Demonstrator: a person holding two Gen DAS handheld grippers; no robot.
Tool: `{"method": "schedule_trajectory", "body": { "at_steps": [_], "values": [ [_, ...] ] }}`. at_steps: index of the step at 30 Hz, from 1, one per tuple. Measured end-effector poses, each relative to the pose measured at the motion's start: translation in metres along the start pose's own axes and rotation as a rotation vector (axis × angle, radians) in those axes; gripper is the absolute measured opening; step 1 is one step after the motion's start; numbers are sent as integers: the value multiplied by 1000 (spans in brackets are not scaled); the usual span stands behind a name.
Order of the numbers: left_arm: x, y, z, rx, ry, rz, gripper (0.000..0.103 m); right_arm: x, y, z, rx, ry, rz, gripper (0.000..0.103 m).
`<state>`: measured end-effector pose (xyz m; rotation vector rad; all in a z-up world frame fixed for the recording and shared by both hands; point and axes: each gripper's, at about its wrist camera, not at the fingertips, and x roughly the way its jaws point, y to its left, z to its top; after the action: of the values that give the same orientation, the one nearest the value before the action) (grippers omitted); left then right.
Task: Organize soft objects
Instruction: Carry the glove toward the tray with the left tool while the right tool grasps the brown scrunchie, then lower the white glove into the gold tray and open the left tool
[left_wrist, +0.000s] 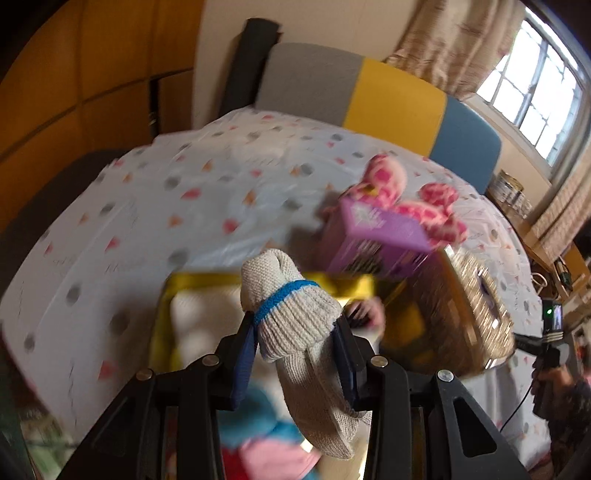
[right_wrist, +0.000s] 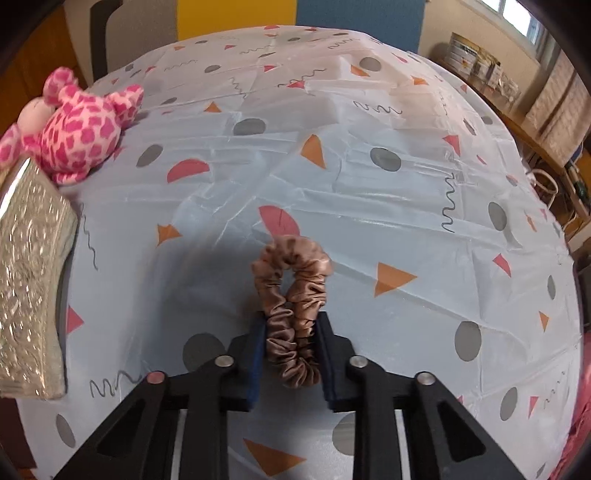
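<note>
While the left gripper (left_wrist: 299, 354) clamps one grey knitted glove (left_wrist: 295, 321) above the yellow box (left_wrist: 207, 280) holding white items, one purple box (left_wrist: 373, 236) protrudes from the silver basket (left_wrist: 476, 306). One right gripper (right_wrist: 291, 350) pinches one brown scrunchie (right_wrist: 291, 295) over the tablecloth (right_wrist: 369, 184). One pink plush toy (right_wrist: 74, 129) lies beside the basket.

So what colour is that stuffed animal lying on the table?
The plush toy is pale pink with darker pink spots; the right wrist view shows it best.
</note>
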<state>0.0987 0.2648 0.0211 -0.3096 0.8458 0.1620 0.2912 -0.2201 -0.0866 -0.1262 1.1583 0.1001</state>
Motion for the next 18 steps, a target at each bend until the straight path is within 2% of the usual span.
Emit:
{"method": "schedule_trajectory", "body": {
  "at_steps": [5, 9, 14, 16, 18],
  "values": [
    [-14, 31, -46, -77, 30, 4, 40, -2, 2, -14, 10, -17, 0, 23],
    [-31, 39, -69, -113, 17, -45, 40, -4, 3, -21, 19, -28, -15, 22],
    [-45, 25, -87, -80, 18, -141, 40, -8, 15, -27, 2, -40, -64, 22],
    [-42, 12, -91, -60, 33, -201, 40, -9, 19, -28, -2, -35, -76, 21],
    [-37, -2, -94, -32, 45, -210, 40, -11, 22, -31, 0, -28, -91, 21]
  ]
}}
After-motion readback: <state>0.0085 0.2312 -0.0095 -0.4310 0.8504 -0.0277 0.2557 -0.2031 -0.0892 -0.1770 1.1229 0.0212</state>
